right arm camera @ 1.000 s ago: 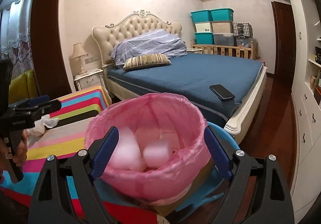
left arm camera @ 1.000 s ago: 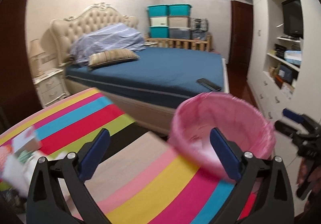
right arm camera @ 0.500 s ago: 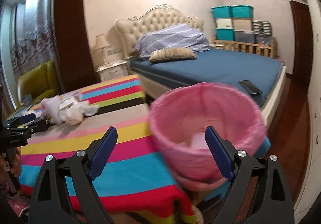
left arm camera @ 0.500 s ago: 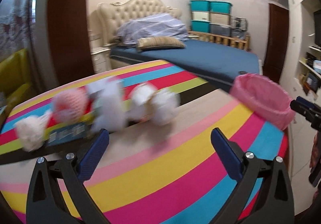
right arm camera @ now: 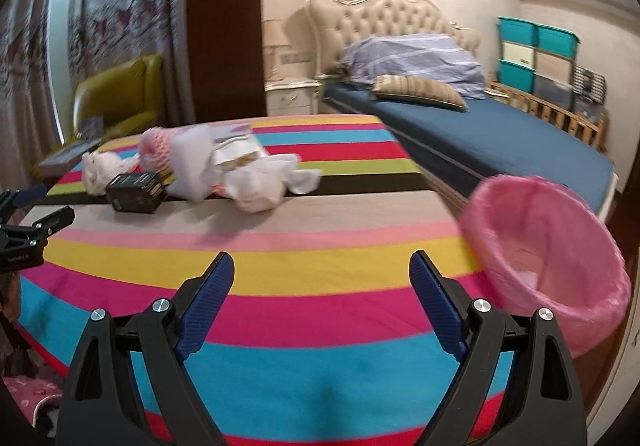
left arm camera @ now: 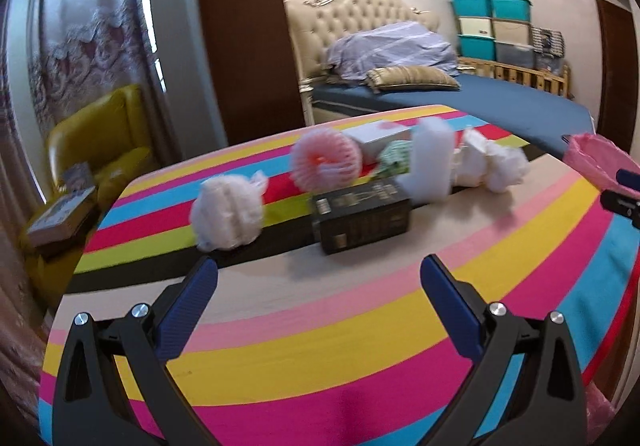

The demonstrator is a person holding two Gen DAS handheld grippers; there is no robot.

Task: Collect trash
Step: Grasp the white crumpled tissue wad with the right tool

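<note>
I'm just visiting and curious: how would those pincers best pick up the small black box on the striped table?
Grip the small black cardboard box across its two short ends, coming from above. It lies flat with its top free, while the white foam piece crowds its back right corner.

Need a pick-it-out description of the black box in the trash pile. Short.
On the striped tablecloth a row of trash runs across the far half. The black box sits at the row's near edge, between a white crumpled wad and a white foam block. It is the only dark, hard-edged item there.
</note>
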